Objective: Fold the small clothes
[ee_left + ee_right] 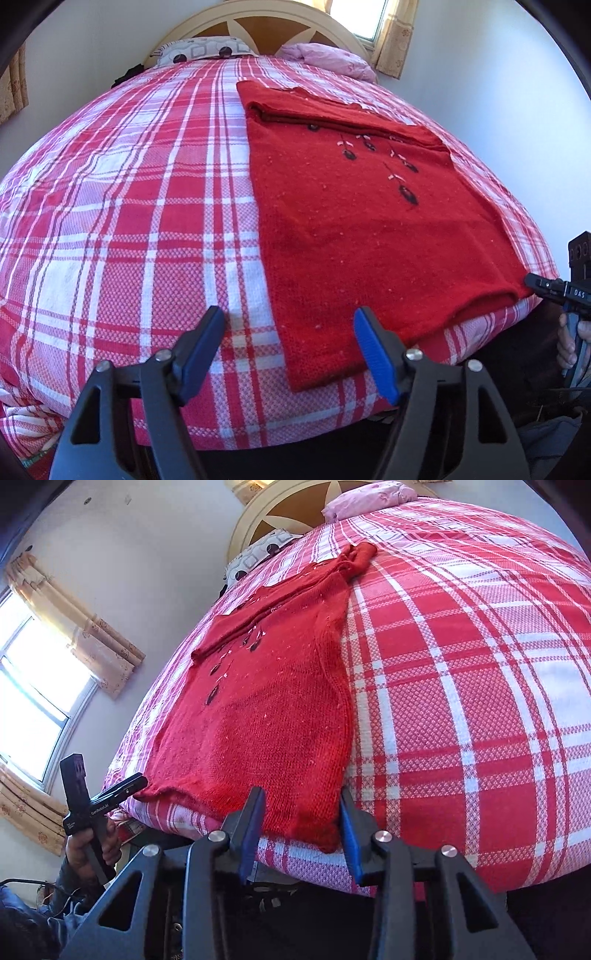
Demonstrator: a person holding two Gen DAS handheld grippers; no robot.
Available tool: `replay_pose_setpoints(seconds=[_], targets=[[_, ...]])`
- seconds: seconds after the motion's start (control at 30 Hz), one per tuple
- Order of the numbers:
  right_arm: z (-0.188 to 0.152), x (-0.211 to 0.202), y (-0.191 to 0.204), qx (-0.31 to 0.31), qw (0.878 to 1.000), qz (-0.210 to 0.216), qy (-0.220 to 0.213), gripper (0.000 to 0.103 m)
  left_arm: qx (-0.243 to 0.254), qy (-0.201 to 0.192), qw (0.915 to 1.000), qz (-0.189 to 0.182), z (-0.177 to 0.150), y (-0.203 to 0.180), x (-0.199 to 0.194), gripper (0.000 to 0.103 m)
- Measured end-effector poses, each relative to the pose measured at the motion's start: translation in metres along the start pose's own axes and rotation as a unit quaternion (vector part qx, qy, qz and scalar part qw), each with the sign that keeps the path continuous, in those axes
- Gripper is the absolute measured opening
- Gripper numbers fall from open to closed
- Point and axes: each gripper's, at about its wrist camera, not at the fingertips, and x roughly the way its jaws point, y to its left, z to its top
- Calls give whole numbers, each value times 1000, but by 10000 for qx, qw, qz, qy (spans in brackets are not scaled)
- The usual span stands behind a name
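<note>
Red-and-white checked bedspread (129, 221) fills most of both views. Top centre: cream headboard (258, 18) w/ patterned pillow (203, 50) and pink pillow (325, 59) against it. Window (26, 698) w/ beige floral curtains (85, 627), left side of right wrist view.

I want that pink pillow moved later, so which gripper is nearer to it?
Right, it seems. The right gripper straddles the red sweater's hem corner on the pink pillow's side; the left gripper is at the other hem corner. Both are far from it.
</note>
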Motion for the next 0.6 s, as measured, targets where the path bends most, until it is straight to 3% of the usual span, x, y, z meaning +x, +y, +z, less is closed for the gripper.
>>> replay_pose_setpoints(seconds=[0.07, 0.13, 0.23, 0.3, 0.47, 0.53, 0.57, 0.6], targets=[[-1, 0, 1, -1, 10000, 56, -7, 40, -63, 6, 9998, -175, 0, -2, -1, 71], [-1, 1, 2, -33, 10000, 24, -26, 40, -60, 36, 9996, -265, 0, -6, -1, 62], [-1, 1, -1, 6, 10000, -51, -47, 29, 103, 55, 9999, -113, -2, -10, 1, 57], [-1, 1, -5, 81, 10000, -14, -39, 28, 115, 62, 9999, -49, -3, -9, 1, 51], [0, -1, -9, 205, 9997, 92, -25, 28, 91, 60, 9999, -18, -3, -8, 1, 50], [0, -1, -10, 241, 9996, 123, -24, 28, 73, 45, 9999, -57, -4, -7, -1, 31], [0, -2, -10, 238, 9996, 125, -30, 28, 26, 47, 9999, -131, -3, -5, -2, 9], [-1, -2, -9, 205, 9997, 106, -36, 28, -35, 87, 9997, -241, -3, -4, -2, 10]])
